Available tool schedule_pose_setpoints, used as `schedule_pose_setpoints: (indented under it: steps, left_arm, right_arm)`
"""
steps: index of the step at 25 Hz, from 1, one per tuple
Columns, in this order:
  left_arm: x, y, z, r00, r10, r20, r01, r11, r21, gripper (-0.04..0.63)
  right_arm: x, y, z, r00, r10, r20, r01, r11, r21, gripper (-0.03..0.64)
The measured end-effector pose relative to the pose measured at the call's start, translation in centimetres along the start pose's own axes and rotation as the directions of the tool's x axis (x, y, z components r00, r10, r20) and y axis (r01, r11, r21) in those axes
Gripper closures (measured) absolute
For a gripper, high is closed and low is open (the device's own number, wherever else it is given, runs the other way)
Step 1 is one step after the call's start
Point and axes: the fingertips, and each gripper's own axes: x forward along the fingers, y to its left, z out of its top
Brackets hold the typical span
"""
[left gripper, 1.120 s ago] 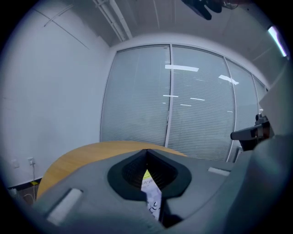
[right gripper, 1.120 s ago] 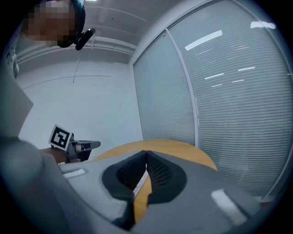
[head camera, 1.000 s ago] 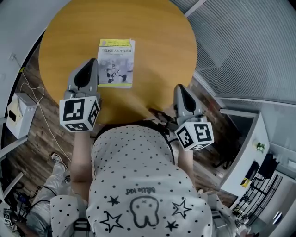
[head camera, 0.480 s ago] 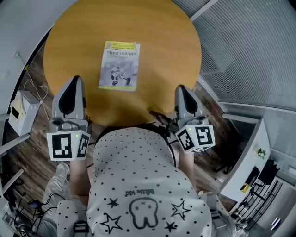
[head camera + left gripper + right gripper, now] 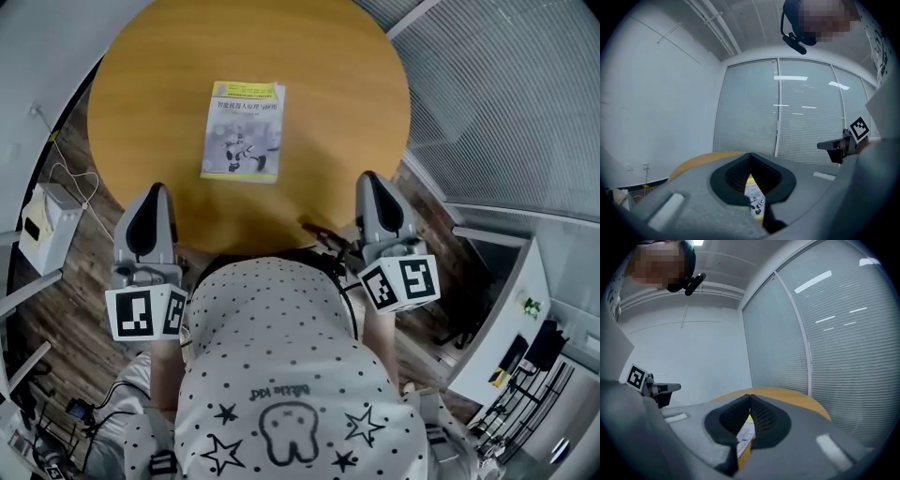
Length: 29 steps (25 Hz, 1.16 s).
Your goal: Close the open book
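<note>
Closed white paperback book, yellow band at its top edge (image 5: 243, 129) — flat, upper centre-left on round orange wooden table (image 5: 328, 112), long axis near-vertical in frame, bare wood all round; left gripper (image 5: 153, 194) and right gripper (image 5: 372, 180) at lower rim — jaws pressed together, empty.

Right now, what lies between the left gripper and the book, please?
Only bare wooden tabletop separates the left gripper and the book, in the head view.

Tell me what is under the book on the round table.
The book lies flat, cover up, on the wooden table; only tabletop shows around its edges. Anything directly beneath it is hidden by the book itself.
</note>
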Motion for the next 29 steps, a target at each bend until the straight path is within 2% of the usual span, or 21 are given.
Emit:
schedule_pose_setpoints:
  steps: [29]
  left_arm:
    - [0.21, -0.14, 0.66, 0.999, -0.022, 0.032, 0.022, 1.0, 0.019, 0.586]
  right_arm:
    - [-0.23, 0.22, -0.63, 1.0, -0.016, -0.018, 0.015, 1.0, -0.027, 0.614]
